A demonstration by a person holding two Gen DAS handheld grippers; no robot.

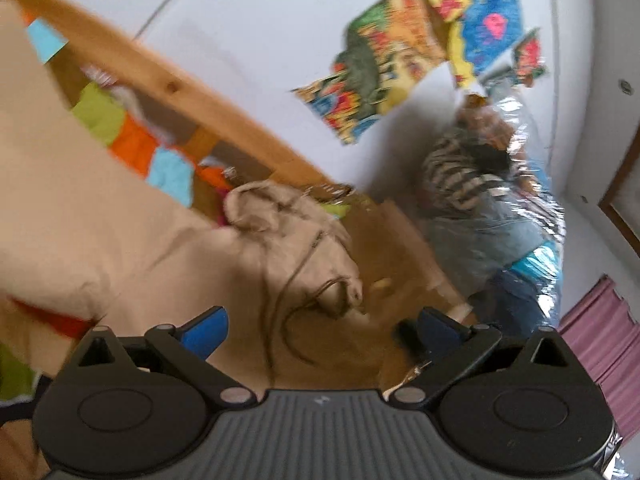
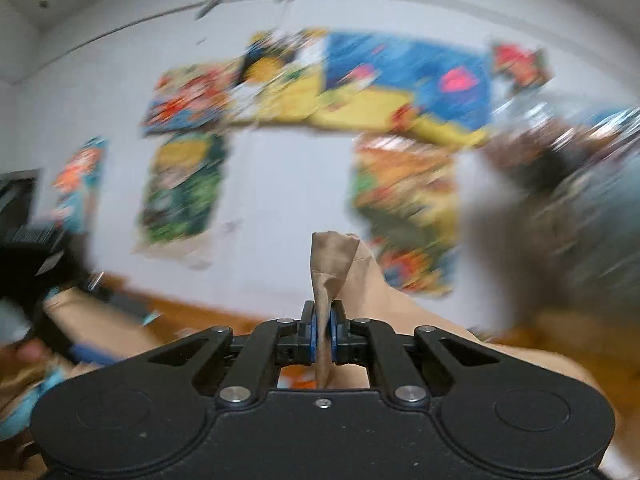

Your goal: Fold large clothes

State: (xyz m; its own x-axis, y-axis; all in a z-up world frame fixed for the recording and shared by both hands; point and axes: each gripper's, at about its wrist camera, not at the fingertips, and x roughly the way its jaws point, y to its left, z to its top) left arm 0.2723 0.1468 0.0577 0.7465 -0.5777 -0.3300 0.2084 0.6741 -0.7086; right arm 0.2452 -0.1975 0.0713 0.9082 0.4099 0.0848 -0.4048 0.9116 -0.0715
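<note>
A: How is the right gripper (image 2: 323, 330) seen?

B: Its blue pads (image 2: 315, 330) are pressed together on a fold of the tan garment (image 2: 334, 258). A pinched tip of cloth is pushed up above the jaws, and the rest is draped down and to the right, under the gripper body. The gripper is pointed about level at a white wall (image 2: 280, 184) on which colourful posters (image 2: 404, 92) are hung. Everything past the cloth is blurred.

A: And the left gripper (image 1: 320, 330)?

B: Its jaws are held wide apart, and nothing is gripped between the blue fingertips (image 1: 206, 330). It is tilted slightly downward over the same tan garment (image 1: 120, 232), which is spread across the left half of the left wrist view. A hood-like bunched part with dark drawstrings (image 1: 298, 280) is seen just ahead of the fingers.

A: What is the garment lying on?

B: That cannot be told with certainty; a brown wooden surface (image 1: 384, 240) is seen beside and ahead of it. A wooden rail (image 1: 160, 80) is seen behind, with bright patches of cloth (image 1: 132, 148) below it. To the right, a clear plastic bag of clothes (image 1: 488, 200) is propped against the wall.
</note>
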